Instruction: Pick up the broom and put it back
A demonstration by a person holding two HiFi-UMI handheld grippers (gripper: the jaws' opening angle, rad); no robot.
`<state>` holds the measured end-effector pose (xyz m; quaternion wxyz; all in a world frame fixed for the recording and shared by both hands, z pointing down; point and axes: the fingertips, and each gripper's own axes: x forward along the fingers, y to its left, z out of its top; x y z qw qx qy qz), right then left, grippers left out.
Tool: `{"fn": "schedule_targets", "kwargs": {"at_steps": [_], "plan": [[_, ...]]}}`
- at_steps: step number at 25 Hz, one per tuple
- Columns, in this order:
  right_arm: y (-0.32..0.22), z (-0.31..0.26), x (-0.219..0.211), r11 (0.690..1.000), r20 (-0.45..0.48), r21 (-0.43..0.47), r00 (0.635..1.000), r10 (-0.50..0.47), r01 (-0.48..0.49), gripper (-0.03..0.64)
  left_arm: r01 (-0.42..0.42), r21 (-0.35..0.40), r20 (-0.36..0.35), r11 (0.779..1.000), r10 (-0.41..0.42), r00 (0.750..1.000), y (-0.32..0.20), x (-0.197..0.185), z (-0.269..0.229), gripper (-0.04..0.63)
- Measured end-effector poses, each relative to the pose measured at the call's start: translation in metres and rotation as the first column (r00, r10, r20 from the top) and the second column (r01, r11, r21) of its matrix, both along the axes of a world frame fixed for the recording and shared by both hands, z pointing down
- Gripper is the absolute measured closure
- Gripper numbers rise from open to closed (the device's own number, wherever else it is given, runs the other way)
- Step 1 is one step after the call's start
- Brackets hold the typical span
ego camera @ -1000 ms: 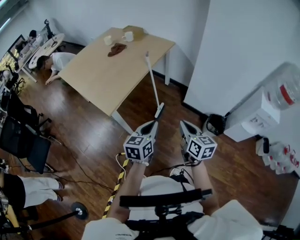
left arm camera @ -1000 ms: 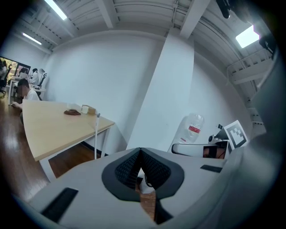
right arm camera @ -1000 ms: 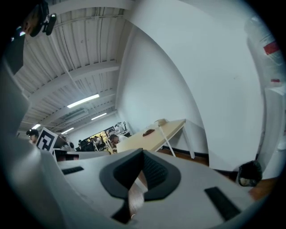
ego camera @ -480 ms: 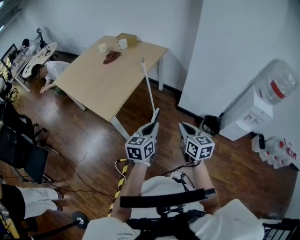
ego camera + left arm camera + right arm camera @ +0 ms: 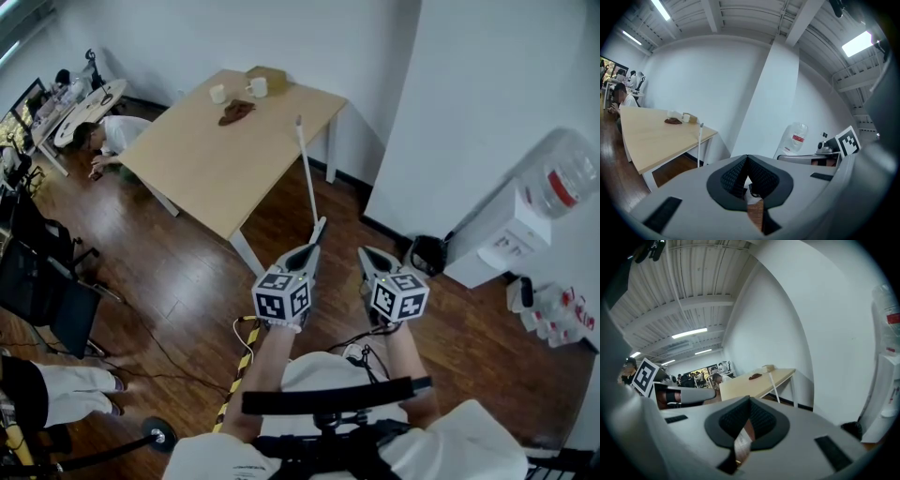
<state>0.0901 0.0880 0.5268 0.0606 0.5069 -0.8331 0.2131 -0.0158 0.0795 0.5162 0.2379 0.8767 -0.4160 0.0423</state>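
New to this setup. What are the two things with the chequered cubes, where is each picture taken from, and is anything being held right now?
There is no robot here. A person holds a two-jaw gripper in each hand, the left gripper and the right gripper; the cubes are parts of them. The wide picture comes from a camera on the person's head, looking steeply down. The two round pictures come from cameras riding on the grippers, each looking along its own jaws. Both pairs of jaws are shut with nothing between them. The wooden table carries two mugs, a brown cloth and a small box. The broom, with its white handle, stands upright by the table's edge and is not held.
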Motion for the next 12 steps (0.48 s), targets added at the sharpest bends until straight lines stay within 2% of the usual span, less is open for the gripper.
{"fn": "schedule_targets", "kwargs": {"at_steps": [12], "plan": [[0.0019,0.0007,0.0041,1.0,-0.002,-0.003,1.0,0.013,-0.013,0.606,-0.012,-0.002,0.003,1.0,0.012,1.0,0.0017,0.0046,0.0023,0.606]]}}
